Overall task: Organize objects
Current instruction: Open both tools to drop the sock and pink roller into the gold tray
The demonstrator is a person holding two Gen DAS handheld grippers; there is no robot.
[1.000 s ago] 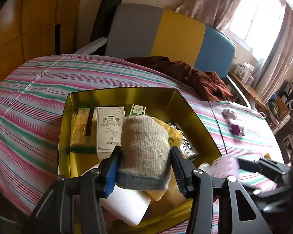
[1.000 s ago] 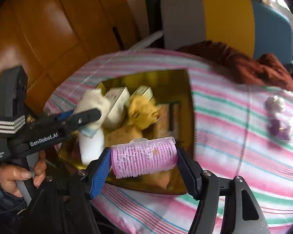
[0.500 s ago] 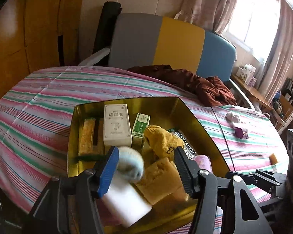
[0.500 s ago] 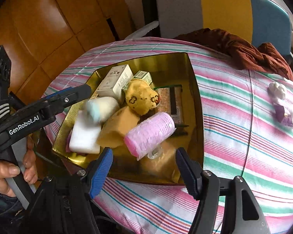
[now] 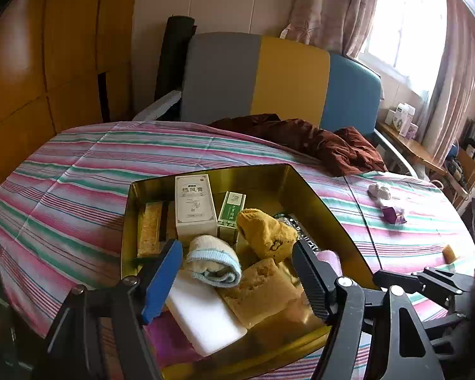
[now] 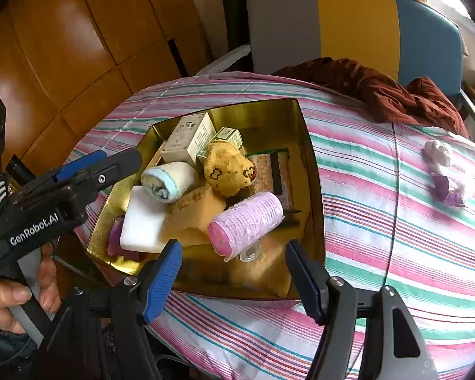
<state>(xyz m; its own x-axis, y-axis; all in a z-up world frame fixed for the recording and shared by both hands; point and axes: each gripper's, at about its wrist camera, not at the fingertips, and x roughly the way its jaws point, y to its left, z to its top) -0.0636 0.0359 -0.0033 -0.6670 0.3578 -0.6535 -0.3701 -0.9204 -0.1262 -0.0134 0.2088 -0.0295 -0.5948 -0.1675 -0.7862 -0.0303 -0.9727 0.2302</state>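
A gold tin tray (image 5: pixel 319 196) (image 6: pixel 312 158) on the striped table holds boxes, sponges and socks. A rolled white-and-blue sock (image 5: pixel 213 261) (image 6: pixel 169 180) lies in it on a white block (image 5: pixel 202 319) (image 6: pixel 142 221). A pink hair roller (image 6: pixel 245 221) lies in the tray near its front; only its end (image 5: pixel 329 258) shows in the left wrist view. My left gripper (image 5: pixel 236 277) is open and empty just above the sock. My right gripper (image 6: pixel 232 277) is open and empty above the tray's near rim, just in front of the roller.
A yellow sock (image 6: pixel 229 169), a tan sponge (image 5: pixel 259 288) and a white box (image 5: pixel 194 204) also fill the tray. A small white item (image 6: pixel 438 153) and a purple one (image 6: pixel 446 188) lie on the cloth at the right. A dark red garment (image 6: pixel 380 91) lies at the table's far edge.
My left gripper opened and dropped the rolled sock into the tray. My right gripper opened and dropped the pink roller into the tray. Both grippers drew back a little.
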